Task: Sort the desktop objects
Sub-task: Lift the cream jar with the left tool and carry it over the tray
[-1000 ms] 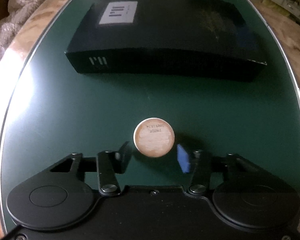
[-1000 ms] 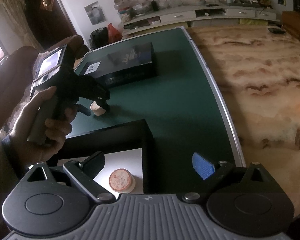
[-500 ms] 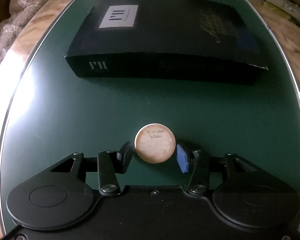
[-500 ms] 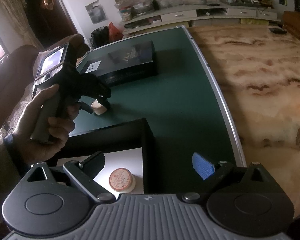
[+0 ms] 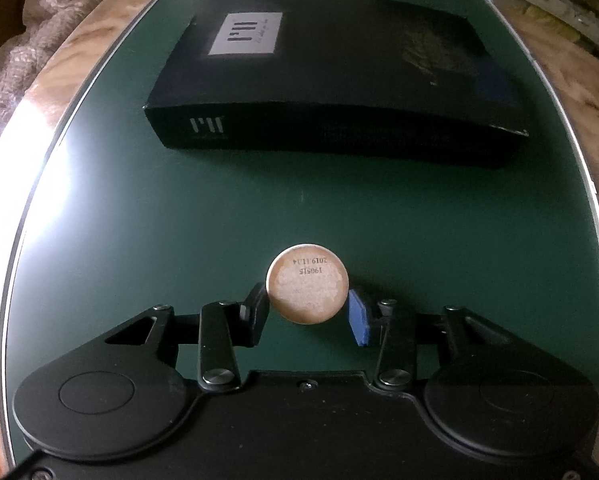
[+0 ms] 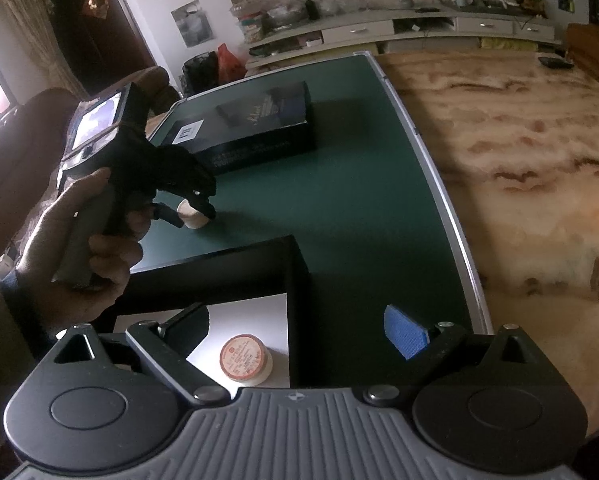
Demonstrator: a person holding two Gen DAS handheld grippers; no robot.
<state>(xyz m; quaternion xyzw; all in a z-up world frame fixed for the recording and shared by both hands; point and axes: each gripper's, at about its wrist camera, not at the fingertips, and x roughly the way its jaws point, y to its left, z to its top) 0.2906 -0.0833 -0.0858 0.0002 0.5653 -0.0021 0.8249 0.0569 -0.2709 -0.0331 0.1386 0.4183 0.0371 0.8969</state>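
A small round tan container (image 5: 307, 283) with a printed date on its top stands on the green mat (image 5: 179, 216). My left gripper (image 5: 308, 309) is shut on it, one pad touching each side. The right wrist view shows the same container (image 6: 194, 217) in the left gripper (image 6: 191, 212) just off the mat. My right gripper (image 6: 295, 330) is open and empty above the open black box (image 6: 295, 280), which has a white floor. A second round container (image 6: 244, 359) with a red label lies inside that box.
A closed flat black box (image 5: 339, 80) with a white label lies at the far end of the mat, also seen in the right wrist view (image 6: 259, 128). The mat's metal edge (image 6: 439, 184) borders a marbled brown table (image 6: 519, 152). A sofa is at left.
My left gripper's jaws have closed in onto the tan container, and it has lifted slightly. My right gripper has stayed open over the black box.
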